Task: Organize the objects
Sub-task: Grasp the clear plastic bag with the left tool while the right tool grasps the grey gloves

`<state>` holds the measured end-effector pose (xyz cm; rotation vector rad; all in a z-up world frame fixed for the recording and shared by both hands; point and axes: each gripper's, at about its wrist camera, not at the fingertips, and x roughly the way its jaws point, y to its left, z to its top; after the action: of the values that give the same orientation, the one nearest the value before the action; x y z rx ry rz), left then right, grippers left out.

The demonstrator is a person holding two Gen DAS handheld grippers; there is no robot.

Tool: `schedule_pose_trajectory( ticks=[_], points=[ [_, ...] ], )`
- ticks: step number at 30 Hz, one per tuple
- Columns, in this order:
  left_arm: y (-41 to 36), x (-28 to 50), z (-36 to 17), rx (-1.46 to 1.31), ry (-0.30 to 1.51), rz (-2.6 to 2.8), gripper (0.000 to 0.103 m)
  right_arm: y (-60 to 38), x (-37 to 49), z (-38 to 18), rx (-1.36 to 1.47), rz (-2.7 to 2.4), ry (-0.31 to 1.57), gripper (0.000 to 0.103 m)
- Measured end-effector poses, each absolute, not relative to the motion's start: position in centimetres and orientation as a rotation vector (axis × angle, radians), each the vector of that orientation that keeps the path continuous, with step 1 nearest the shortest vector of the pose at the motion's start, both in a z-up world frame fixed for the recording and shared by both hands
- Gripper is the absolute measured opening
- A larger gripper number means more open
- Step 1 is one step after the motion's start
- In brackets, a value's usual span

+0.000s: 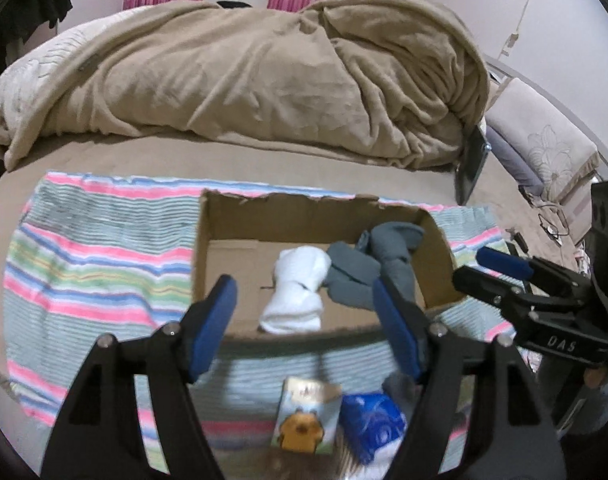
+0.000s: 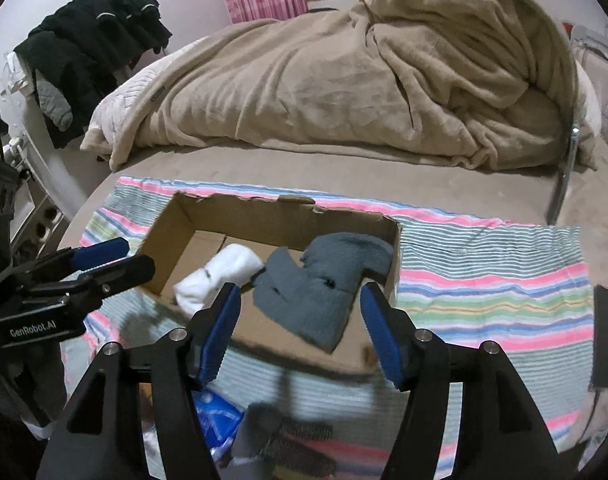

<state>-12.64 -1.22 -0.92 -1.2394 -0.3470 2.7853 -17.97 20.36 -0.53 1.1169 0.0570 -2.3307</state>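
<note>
Already boxed: a rolled white sock bundle (image 1: 294, 292) and crumpled grey-blue socks (image 1: 368, 268) lie side by side in the open brown cardboard box (image 1: 232, 216), which sits on a pastel striped towel (image 1: 88, 264) spread over the bed (image 1: 264, 156).
Still outside: a small illustrated card pack with an orange cartoon figure (image 1: 306, 420) and a blue-and-white packet (image 1: 372, 424) lie on the towel just in front of the box, touching or nearly so; something dark and grey lies by them in the right wrist view, too blurred to name.
Progress: judged roughly midway, with the soft items in and the flat ones left.
White bundle, axis: long axis runs from the near box wall toward the far one, leaning slightly right at the far end.
Grey socks, axis: bent, with one limb toward the far right corner; no single direction can be given.
Card pack, axis: upright to the left wrist view, its long side pointing at the box.
Left tool (image 1: 304, 320): jaws spread wide, holding nothing, above the near box wall.
Right tool (image 2: 296, 328): jaws likewise wide apart and empty, over the box's right half.
</note>
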Motion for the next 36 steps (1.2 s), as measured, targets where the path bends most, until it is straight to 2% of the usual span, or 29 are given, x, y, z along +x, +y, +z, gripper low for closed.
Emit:
schedule_pose_trajectory(
  ticks=[7, 15, 26, 36],
  points=[
    [-1.1, -8.5, -0.1, -1.231, -0.318, 2.798, 0.072, 21.5, -14.7, 0.8, 1.102, -2.356, 0.055, 0.066],
    [-0.8, -5.4, -1.6, -1.299, -0.311, 2.788, 0.073, 22.7, -11.6, 0.4, 1.119, -2.357, 0.05, 0.066],
    [-0.2, -3.2, -4.7, -1.402, -0.294, 2.761, 0.073, 23.3, -9.3, -3.3, 1.219, -2.309, 0.046, 0.066],
    [2.3, -2.9, -6.9, -1.463, -0.145, 2.709, 0.073, 21.8, -8.7, -7.1, 1.33, -2.227, 0.086, 0.066]
  ],
)
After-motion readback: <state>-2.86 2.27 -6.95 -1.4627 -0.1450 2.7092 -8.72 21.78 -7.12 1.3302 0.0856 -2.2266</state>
